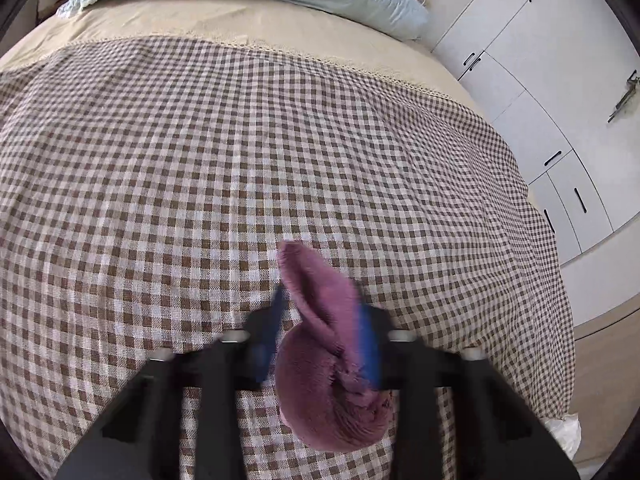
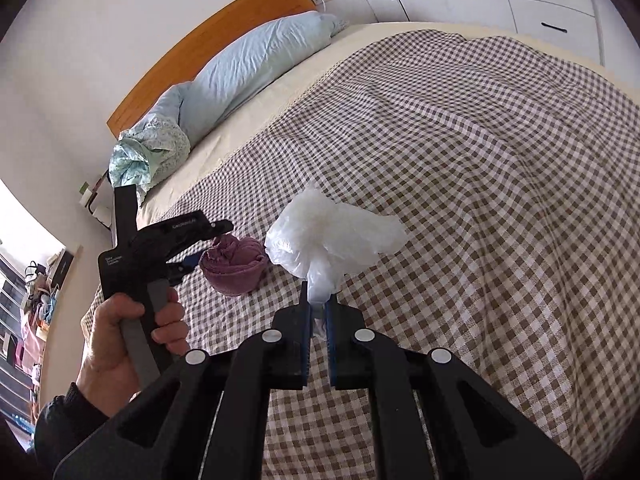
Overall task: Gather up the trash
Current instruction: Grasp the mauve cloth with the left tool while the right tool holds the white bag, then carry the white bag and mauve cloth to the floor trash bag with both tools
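**Trash held in both tongs above the checked bed**

Trash here is two items. A rolled purple cloth bundle (image 1: 328,356) sits between the blue pads of the left tongs (image 1: 324,320), which are closed narrowly on its upper fold; in the right wrist view the bundle (image 2: 234,266) hangs at the tips of the left tongs (image 2: 200,248), just above the checked bedspread (image 2: 480,200). A crumpled white plastic bag (image 2: 332,240) is pinched by its neck in the right tongs (image 2: 318,304), jaws nearly together. A hand (image 2: 120,344) grips the left tool's handle. A pale blue pillow (image 2: 248,64) lies against the wooden headboard (image 2: 224,28); white cupboards (image 1: 540,60) stand beside the bed.
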